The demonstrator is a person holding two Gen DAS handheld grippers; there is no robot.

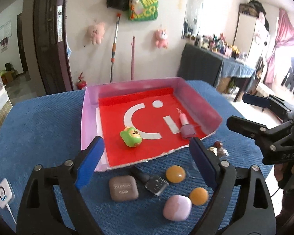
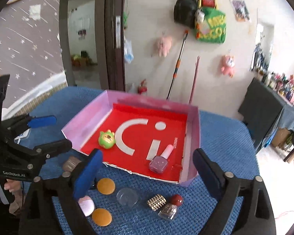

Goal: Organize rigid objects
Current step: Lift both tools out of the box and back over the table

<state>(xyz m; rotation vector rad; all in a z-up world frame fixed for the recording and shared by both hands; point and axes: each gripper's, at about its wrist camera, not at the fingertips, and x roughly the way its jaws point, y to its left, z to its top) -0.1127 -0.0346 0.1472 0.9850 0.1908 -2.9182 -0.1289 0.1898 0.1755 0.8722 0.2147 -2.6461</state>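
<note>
1. The pink tray [image 1: 84,117] with a red floor lies on the blue tabletop [image 1: 39,129], just beyond both grippers; its near side is open.
2. Inside the tray, a green toy [image 1: 131,137] sits near the left front, and a pink nail polish bottle [image 1: 187,127] lies on its side at the right front.
3. The left hand-held gripper [image 1: 147,162] hovers above the near edge of the tray with its jaws spread wide and nothing between the blue pads [image 1: 90,164].
4. The right hand-held gripper [image 2: 147,172] hangs likewise over the tray's near edge, jaws wide apart and empty; the nail polish bottle [image 2: 159,161] lies just ahead, between its fingers in the right wrist view.
5. Both grippers point downward at a slant toward the tray, side by side; each shows in the other's camera.
6. On the tabletop nearer than the tray lie a brown case [image 1: 123,188], a dark polish bottle [image 1: 152,181], two orange discs [image 1: 175,173], a pink pebble-shaped case [image 1: 177,207], a clear round lid [image 2: 127,196], a gold studded piece [image 2: 156,201] and a glitter bottle with a red cap [image 2: 169,210].
7. Writing: the tray's floor bears large white shapes like "Ci"; the left gripper's body reads "GenRobot.AI"; the brown case has embossed text too small to read; a green bag [image 1: 145,5] on the far wall shows part of yellow letters.
</note>
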